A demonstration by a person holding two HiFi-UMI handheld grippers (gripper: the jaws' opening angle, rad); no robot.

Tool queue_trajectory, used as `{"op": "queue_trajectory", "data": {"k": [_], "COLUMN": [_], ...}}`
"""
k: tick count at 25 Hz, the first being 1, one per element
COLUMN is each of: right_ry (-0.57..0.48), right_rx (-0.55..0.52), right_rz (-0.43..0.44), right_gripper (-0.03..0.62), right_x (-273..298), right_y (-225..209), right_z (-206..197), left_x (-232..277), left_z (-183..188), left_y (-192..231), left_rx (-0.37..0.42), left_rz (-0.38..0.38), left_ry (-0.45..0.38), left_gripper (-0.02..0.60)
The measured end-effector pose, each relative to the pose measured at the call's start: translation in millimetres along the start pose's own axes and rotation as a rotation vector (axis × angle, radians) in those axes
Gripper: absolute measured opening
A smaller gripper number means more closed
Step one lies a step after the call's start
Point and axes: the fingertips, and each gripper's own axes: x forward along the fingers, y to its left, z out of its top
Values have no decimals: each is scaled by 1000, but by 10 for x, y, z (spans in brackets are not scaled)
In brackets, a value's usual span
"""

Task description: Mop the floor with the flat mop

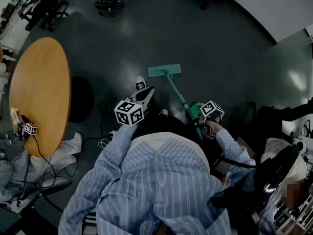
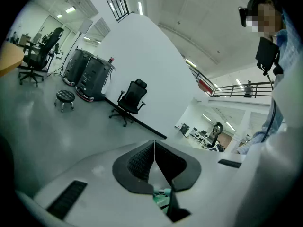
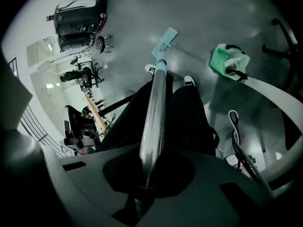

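Note:
The flat mop's teal head (image 1: 165,71) lies flat on the dark grey floor ahead of my feet. Its handle (image 1: 180,98) slants back to my right gripper (image 1: 203,115), which is shut on it. In the right gripper view the silvery handle (image 3: 155,117) rises from between the jaws to the mop head (image 3: 165,37). My left gripper (image 1: 148,91) hovers left of the handle, apart from it. In the left gripper view its pads (image 2: 142,161) meet with nothing between them, so the left gripper (image 2: 154,155) is shut and points across the room.
A round wooden table (image 1: 39,97) stands at the left, with cables on the floor below it. A stool (image 1: 108,1) and office chairs (image 1: 44,6) are at the back. A green bag (image 3: 229,60) sits on the floor to the right. My shoes (image 1: 140,83) are behind the mop head.

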Motion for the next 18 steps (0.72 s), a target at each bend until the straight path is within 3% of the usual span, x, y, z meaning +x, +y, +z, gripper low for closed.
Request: {"op": "queue_trajectory", "data": {"k": [18], "right_ry": [8], "right_rx": [-24], "right_rz": [-32], "right_gripper": [27], "right_x": [51], "right_y": [79], "right_z": [194], "left_x": [89], "left_z": [44], "left_y": [170], "left_rx": [-28], "left_rz": [-7], "left_ry": [17], "left_gripper": [8]}}
